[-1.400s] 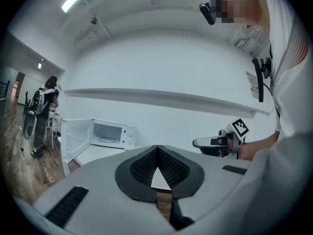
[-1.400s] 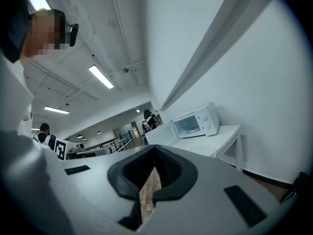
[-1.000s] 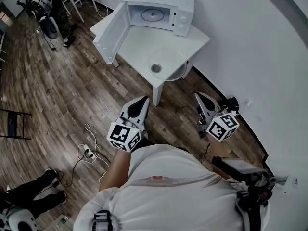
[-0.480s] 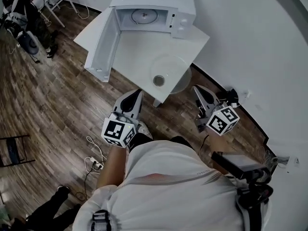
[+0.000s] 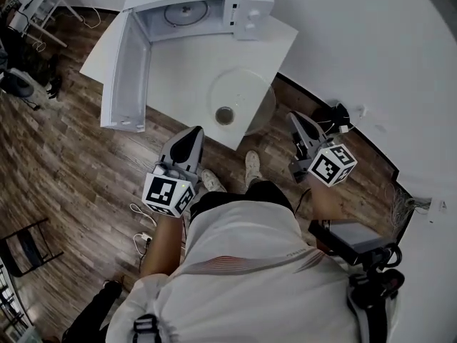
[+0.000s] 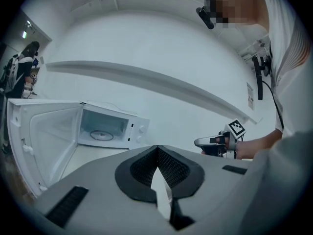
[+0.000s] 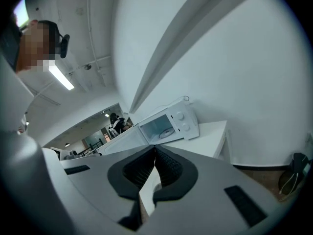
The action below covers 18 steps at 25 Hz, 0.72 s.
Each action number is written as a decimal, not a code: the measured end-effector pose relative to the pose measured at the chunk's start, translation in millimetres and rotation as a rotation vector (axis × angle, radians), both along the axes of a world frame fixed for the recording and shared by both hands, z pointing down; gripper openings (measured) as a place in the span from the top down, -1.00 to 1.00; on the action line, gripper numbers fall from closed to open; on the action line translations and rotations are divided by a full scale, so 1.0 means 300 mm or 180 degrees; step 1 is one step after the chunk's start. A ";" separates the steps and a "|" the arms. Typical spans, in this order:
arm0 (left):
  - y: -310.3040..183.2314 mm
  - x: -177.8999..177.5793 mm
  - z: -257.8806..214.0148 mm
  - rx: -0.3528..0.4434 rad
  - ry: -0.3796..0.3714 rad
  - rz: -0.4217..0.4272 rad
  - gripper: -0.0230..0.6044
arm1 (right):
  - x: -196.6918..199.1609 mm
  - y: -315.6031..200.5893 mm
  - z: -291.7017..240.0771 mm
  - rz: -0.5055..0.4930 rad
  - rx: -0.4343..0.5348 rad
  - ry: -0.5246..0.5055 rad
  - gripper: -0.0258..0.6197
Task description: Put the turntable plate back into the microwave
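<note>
The clear glass turntable plate lies on the white table, its right side reaching past the table's edge. The white microwave stands at the table's back with its door swung wide open; a roller ring lies in its cavity. My left gripper is shut and empty, just short of the table's front edge. My right gripper is shut and empty too, to the right of the plate and off the table. The microwave and the right gripper show past the shut left gripper. The shut right gripper points towards the microwave.
A white wall runs close along the table's right side, with a dark object and cables at its foot. The open door juts out to the left over the wooden floor. A power strip and cords lie on the floor by my feet.
Both grippers have moved forward towards the table. The table, plate and microwave now sit nearer and further left in the head view. Both pairs of jaws stayed shut.
</note>
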State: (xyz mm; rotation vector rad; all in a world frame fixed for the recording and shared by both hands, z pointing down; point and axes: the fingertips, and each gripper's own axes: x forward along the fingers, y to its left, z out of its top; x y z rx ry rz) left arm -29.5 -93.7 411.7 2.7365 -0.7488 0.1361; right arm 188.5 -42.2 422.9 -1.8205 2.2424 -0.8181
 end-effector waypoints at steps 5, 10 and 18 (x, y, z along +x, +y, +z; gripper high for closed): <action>-0.013 0.063 0.045 -0.0128 -0.0079 -0.0134 0.89 | 0.132 -0.025 0.171 0.0094 -0.0241 -0.0481 0.89; -0.010 0.147 0.062 -0.0195 -0.0141 -0.0174 0.89 | 0.216 -0.053 0.361 0.0066 -0.0541 -0.0919 0.63; -0.007 0.220 0.149 -0.0390 -0.0356 -0.0323 0.89 | 0.219 -0.095 0.649 -0.0205 -0.0983 -0.1597 0.35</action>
